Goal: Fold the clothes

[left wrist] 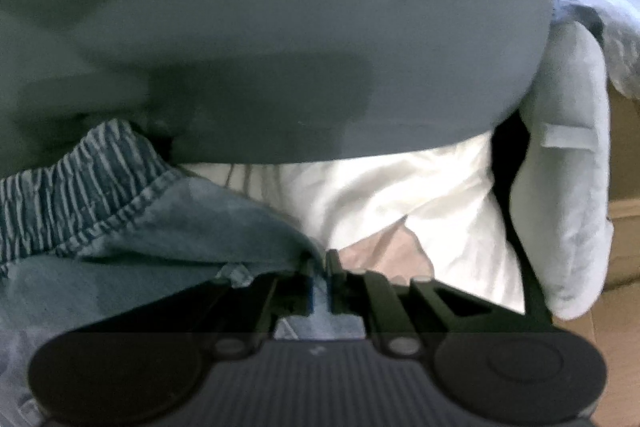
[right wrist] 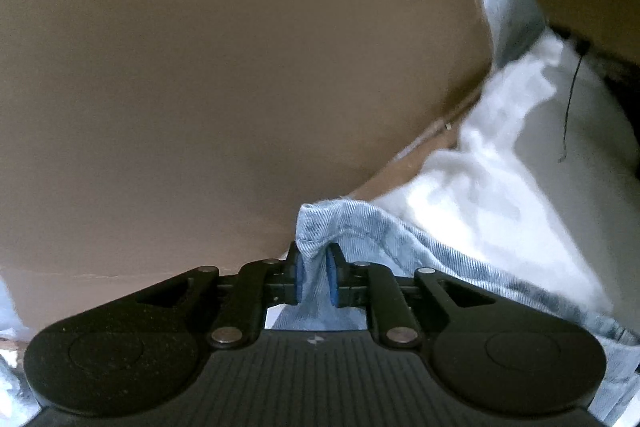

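Denim garment [right wrist: 348, 227], unfolded as yet, is hanging between left tool [left wrist: 320, 267] and right tool [right wrist: 314, 267], each pinching an edge, above white bedding [left wrist: 400, 195], folding apparently just beginning.

Left wrist view: the camera sits just behind the left gripper [left wrist: 320, 267] and looks forward and steeply down along its two fingers, very near the cloth. A denim garment [left wrist: 120, 219] fills the lower left, a grey-blue fabric [left wrist: 280, 7] the upper field, and white cloth [left wrist: 400, 195] the centre.

Right wrist view: the camera sits likewise behind the right gripper [right wrist: 316, 267], facing forward and down at close range. A tan surface [right wrist: 220, 67] fills most of the field.

Shared ground: both views take in denim at the fingertips and white cloth beside it; whether it is one denim piece cannot be told.
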{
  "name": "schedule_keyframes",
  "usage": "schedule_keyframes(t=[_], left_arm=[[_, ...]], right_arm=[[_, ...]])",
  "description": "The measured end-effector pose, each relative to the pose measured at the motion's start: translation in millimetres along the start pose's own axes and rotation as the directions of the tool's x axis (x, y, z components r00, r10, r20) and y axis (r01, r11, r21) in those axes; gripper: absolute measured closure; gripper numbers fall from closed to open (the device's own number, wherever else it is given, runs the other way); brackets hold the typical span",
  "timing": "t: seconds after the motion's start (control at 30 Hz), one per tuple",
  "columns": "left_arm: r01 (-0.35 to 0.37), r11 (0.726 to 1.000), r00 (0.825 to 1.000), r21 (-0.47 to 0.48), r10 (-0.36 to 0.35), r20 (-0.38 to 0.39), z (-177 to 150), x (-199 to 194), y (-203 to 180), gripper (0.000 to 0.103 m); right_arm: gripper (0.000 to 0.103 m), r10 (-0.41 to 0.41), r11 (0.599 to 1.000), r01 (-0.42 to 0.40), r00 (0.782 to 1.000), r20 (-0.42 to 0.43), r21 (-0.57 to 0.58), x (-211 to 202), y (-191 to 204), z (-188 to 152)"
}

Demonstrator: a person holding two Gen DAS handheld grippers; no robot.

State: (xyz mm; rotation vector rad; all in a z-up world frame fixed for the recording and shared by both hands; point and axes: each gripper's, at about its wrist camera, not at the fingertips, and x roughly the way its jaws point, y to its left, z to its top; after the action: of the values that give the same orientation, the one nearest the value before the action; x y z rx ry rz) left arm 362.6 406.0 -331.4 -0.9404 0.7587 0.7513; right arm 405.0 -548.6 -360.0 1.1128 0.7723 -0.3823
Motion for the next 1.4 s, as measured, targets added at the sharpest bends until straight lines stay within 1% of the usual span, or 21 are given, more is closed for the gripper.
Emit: schedule_keyframes(t=[0.07,0.1,0.17,0.2,0.23,0.3,0.37,0.43,0.5,0.57,0.63,0.73,0.8,0.87,0.93,0.97,1.03,1.13,1.23,1.3,1.4], left_arm=[[0.022,1.000,1.000,0.004,-0.022,-0.003,-3.2,-5.1,1.0,0.092],[0.040,0.999,0.999,0.012,-0.040,-0.006,-6.6,-8.8,0.2,0.087],[0.083,0.996,0.996,0.043,-0.082,-0.015,-16.1,-17.5,-3.6,0.083],[0.099,0.993,0.995,0.065,-0.098,-0.021,-21.6,-21.9,-6.3,0.082],[0.112,0.990,0.994,0.086,-0.110,-0.028,-26.7,-25.8,-9.1,0.079],[0.145,0.982,0.989,0.122,-0.141,-0.039,-37.6,-34.4,-15.8,0.071],[0.184,0.971,0.983,0.155,-0.176,-0.059,-50.7,-42.8,-21.8,0.068],[0.217,0.957,0.975,0.193,-0.202,-0.098,-68.8,-48.8,-29.5,0.062],[0.247,0.940,0.966,0.234,-0.219,-0.138,-93.5,-53.9,-40.1,0.057],[0.275,0.919,0.957,0.281,-0.236,-0.167,-115.3,-59.3,-46.1,0.056],[0.300,0.896,0.950,0.329,-0.248,-0.190,-139.1,-65.5,-51.2,0.046],[0.326,0.856,0.940,0.400,-0.251,-0.229,-169.8,-75.6,-55.8,0.046],[0.340,0.837,0.933,0.429,-0.245,-0.262,-188.4,-79.6,-56.8,0.046],[0.354,0.817,0.926,0.454,-0.240,-0.291,-206.1,-83.1,-58.8,0.046],[0.367,0.798,0.921,0.477,-0.239,-0.309,-220.6,-90.4,-59.3,0.045],[0.369,0.791,0.920,0.487,-0.238,-0.311,-228.0,-97.7,-57.5,0.044],[0.378,0.775,0.917,0.507,-0.237,-0.322,-242.6,-103.5,-58.7,0.042],[0.392,0.750,0.909,0.533,-0.227,-0.349,-261.7,-108.2,-61.7,0.042],[0.412,0.713,0.898,0.567,-0.212,-0.386,-284.6,-121.2,-61.9,0.040],[0.434,0.688,0.885,0.582,-0.206,-0.417,-297.1,-121.7,-62.8,0.035],[0.454,0.643,0.874,0.616,-0.189,-0.447,-310.7,-118.3,-66.3,0.034]], right_arm=[[0.090,0.012,1.000,-0.012,1.000,0.006,-0.009,-9.1,-3.1,2.1],[0.088,0.024,1.000,-0.024,1.000,0.008,-0.011,-14.2,-4.9,2.9],[0.074,0.049,0.999,-0.049,0.998,0.026,-0.024,-27.0,-7.7,4.3],[0.061,0.063,0.997,-0.062,0.997,0.033,-0.035,-32.9,-8.9,5.5],[0.056,0.079,0.996,-0.078,0.996,0.037,-0.045,-38.7,-10.2,7.5],[0.056,0.094,0.994,-0.092,0.995,0.039,-0.053,-49.0,-13.6,10.8],[0.056,0.096,0.994,-0.094,0.995,0.041,-0.055,-60.6,-18.4,10.6],[0.056,0.089,0.994,-0.086,0.995,0.042,-0.062,-73.0,-23.3,8.5],[0.056,0.063,0.994,-0.060,0.997,0.035,-0.086,-87.0,-28.0,4.0],[0.056,0.053,0.994,-0.052,0.999,0.011,-0.097,-101.1,-34.7,0.3],[0.056,0.059,0.992,-0.060,0.998,-0.010,-0.109,-116.9,-43.0,-3.2],[0.056,0.053,0.985,-0.056,0.998,-0.020,-0.162,-136.2,-56.5,-9.3],[0.056,0.047,0.981,-0.049,0.999,-0.015,-0.187,-146.9,-67.0,-13.1],[0.056,0.048,0.981,-0.051,0.999,-0.019,-0.187,-165.4,-65.0,-58.6],[0.056,0.043,0.978,-0.048,0.999,-0.026,-0.201,-134.3,-74.0,-90.6],[0.056,0.040,0.978,-0.044,0.999,-0.026,-0.206,-125.1,-73.5,-93.3],[0.056,0.027,0.979,-0.031,0.999,-0.025,-0.202,-134.0,-88.0,-98.4],[0.056,-0.003,0.980,-0.006,0.999,-0.045,-0.201,-103.9,-66.4,-94.3],[0.056,-0.026,0.981,0.013,0.998,-0.064,-0.192,-91.3,-68.9,-101.8],[0.056,-0.041,0.983,0.028,0.997,-0.068,-0.181,-80.7,-71.8,-109.7],[0.056,-0.051,0.988,0.039,0.996,-0.079,-0.153,-67.6,-82.7,-117.2]])
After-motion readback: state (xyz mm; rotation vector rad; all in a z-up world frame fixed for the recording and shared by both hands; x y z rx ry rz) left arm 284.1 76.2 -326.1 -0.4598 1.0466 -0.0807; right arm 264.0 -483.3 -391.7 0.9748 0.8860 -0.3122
